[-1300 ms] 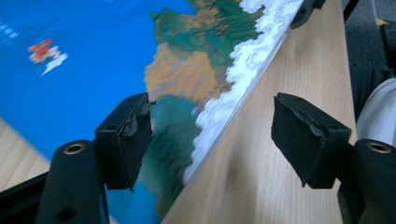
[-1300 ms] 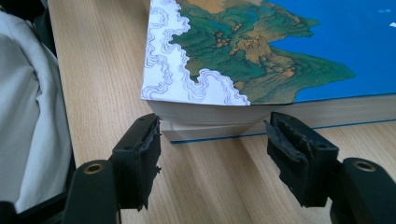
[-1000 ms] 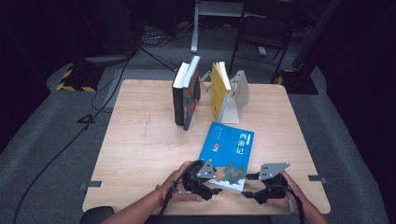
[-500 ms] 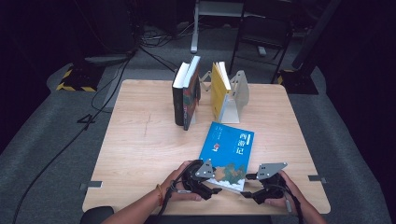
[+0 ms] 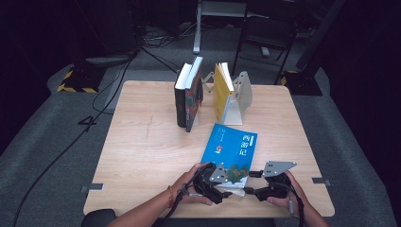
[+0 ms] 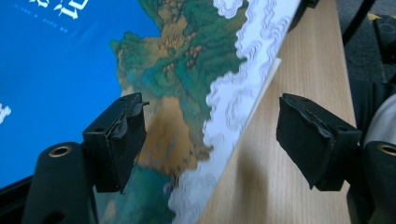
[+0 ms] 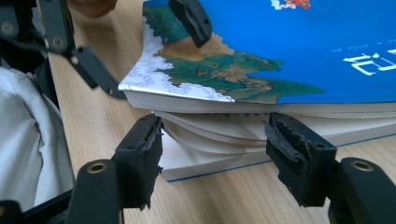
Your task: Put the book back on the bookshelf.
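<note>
Nearby, both tools flank the blue book's (image 5: 230, 151) near edge, apart.

Recording studio or lab, not a home. A lone wooden tabletop (image 5: 142, 156) stands on grey carpet (image 5: 42, 142) in a dark room. Cables (image 5: 99, 104) trail across the floor, yellow-black hazard tape (image 5: 68, 81) marks a spot at rear left, and metal stand legs (image 5: 198, 28) rise behind. Tape markers (image 5: 92, 187) sit at the tabletop's near corners. Books (image 5: 188, 97) rest in a bookend rack (image 5: 240, 92).
</note>
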`<state>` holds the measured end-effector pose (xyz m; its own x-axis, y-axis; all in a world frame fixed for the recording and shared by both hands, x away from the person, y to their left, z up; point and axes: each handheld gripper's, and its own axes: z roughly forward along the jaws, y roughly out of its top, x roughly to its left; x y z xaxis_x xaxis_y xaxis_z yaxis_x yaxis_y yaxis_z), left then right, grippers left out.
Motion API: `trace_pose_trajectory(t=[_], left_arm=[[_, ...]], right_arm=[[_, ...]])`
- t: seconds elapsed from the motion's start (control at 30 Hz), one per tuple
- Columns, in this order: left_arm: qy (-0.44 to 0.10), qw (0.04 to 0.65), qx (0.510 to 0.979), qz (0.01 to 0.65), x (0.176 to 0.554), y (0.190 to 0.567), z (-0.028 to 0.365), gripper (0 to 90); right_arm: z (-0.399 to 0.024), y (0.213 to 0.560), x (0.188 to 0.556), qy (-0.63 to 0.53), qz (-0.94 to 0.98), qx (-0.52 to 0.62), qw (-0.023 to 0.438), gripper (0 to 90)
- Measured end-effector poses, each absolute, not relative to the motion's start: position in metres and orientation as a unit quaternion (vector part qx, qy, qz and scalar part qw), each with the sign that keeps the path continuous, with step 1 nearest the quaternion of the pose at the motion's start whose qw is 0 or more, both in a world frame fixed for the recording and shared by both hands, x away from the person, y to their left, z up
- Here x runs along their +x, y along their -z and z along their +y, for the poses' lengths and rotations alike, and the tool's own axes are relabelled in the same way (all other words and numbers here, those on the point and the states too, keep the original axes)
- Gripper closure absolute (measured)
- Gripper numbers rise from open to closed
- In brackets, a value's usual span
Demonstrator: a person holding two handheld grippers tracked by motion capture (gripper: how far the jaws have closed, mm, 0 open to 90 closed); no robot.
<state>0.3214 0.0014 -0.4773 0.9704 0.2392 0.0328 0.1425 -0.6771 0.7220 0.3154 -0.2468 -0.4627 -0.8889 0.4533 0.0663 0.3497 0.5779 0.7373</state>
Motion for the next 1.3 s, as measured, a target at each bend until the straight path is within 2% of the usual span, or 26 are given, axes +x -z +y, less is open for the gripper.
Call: trace_pose_trajectory(t=[0.33,0.47,0.6,0.9,1.3], left_arm=[[-0.089,0.391,0.907,0.125,0.321,0.476,-0.011,29.4],[-0.097,0.395,0.905,0.129,0.321,0.475,-0.010,39.3],[-0.101,0.401,0.904,0.107,0.319,0.472,-0.008,51.6],[-0.095,0.419,0.897,0.104,0.322,0.462,0.001,72.1],[-0.074,0.440,0.889,0.101,0.328,0.458,0.013,73.3]], right_arm=[[-0.243,0.458,0.318,-0.406,0.881,0.232,0.067,37.3],[-0.243,0.457,0.319,-0.409,0.879,0.234,0.067,38.1],[-0.242,0.458,0.319,-0.405,0.880,0.236,0.070,38.8],[-0.246,0.459,0.320,-0.409,0.880,0.230,0.073,39.0],[-0.252,0.469,0.334,-0.386,0.875,0.258,0.140,36.7]])
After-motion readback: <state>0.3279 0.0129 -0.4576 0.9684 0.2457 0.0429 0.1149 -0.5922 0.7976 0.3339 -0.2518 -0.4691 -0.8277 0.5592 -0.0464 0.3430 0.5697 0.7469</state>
